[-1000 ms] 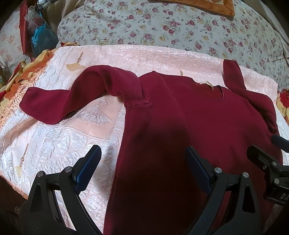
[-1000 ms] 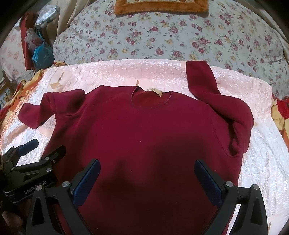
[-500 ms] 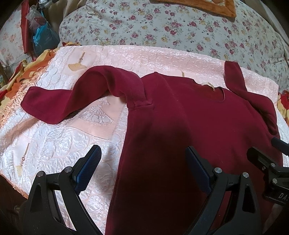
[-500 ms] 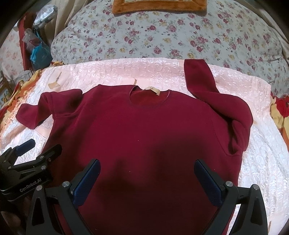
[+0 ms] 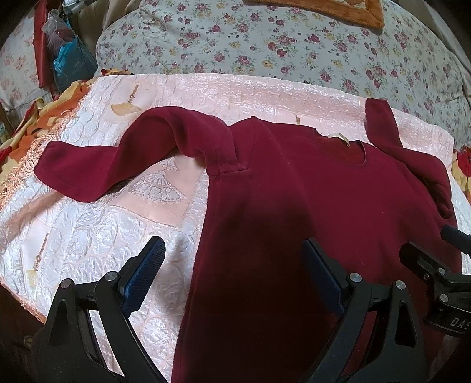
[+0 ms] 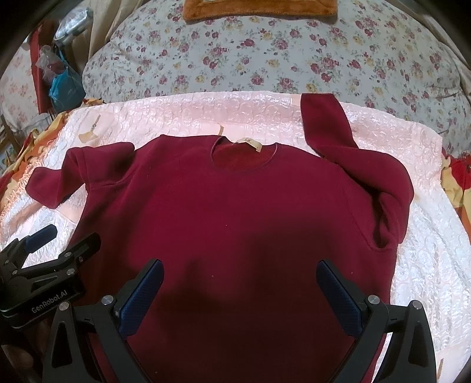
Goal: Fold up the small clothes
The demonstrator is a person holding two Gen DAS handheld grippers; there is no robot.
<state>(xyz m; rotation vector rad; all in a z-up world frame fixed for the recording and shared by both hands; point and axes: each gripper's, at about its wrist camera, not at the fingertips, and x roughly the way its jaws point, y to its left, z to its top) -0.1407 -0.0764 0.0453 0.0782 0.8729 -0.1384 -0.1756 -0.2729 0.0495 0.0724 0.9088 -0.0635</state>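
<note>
1. Maroon sweater (image 6: 235, 224) lies face up and spread flat on our pink quilted cover (image 6: 188, 117), neckline toward 12 o'clock and hem toward 6 o'clock, under both tools.
2. A tan label (image 6: 250, 143) sits inside the neckline.
3. In the left wrist view, the left sleeve (image 5: 123, 159) arches up near the shoulder and trails out toward 9 o'clock, its cuff resting on the cover.
4. The right sleeve (image 6: 353, 159) doubles back at about 3 o'clock, its cuff pointing toward 1 o'clock.
5. Our left gripper (image 5: 235, 274) hangs over the sweater's left side edge with jaws spread wide, one pad over the cover and the other over the cloth, holding nothing.
6. Our right gripper (image 6: 240, 294) hovers above the lower body of the sweater, jaws also wide apart and holding nothing.
7. A floral duvet (image 6: 265, 53) fills the 12 o'clock side, with an orange mat (image 6: 259, 8) on it.
</note>
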